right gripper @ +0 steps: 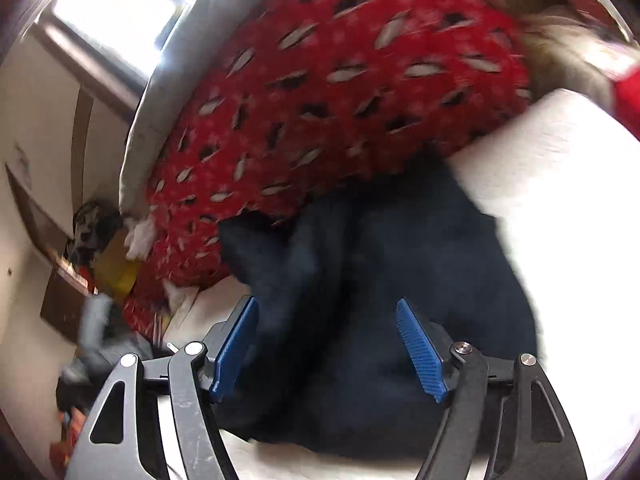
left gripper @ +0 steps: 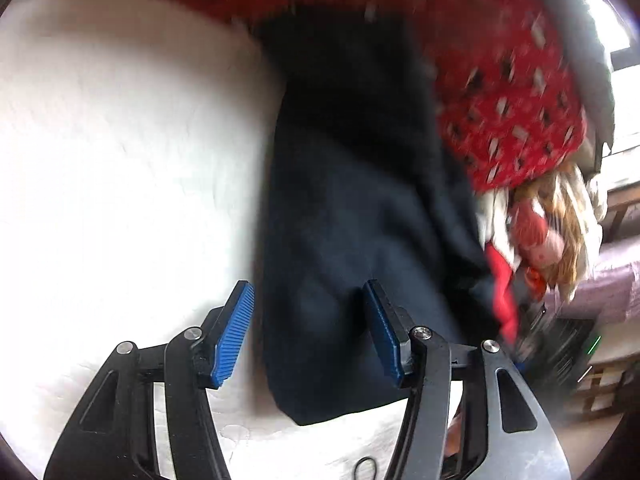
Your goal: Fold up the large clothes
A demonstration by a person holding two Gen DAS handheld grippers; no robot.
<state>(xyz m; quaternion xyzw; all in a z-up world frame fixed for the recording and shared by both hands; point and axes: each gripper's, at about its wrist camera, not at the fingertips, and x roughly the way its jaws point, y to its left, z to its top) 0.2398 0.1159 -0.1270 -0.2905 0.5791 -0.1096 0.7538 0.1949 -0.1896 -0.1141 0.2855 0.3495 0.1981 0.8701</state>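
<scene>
The left tool [left gripper: 308, 332] hangs with its blue pads spread apart, grasping nothing, over the dark navy garment [left gripper: 360, 240]. The right tool [right gripper: 326, 350] is likewise released above that garment [right gripper: 380, 280], which lies on a white sheet [left gripper: 120, 160], its far end against the red patterned blanket [right gripper: 340, 100].

- A home bedroom.
- White bed sheet [left gripper: 120, 160] under a red patterned blanket [right gripper: 340, 100].
- Window [right gripper: 116, 4] and a cluttered wooden shelf [right gripper: 64, 272] beside it.
</scene>
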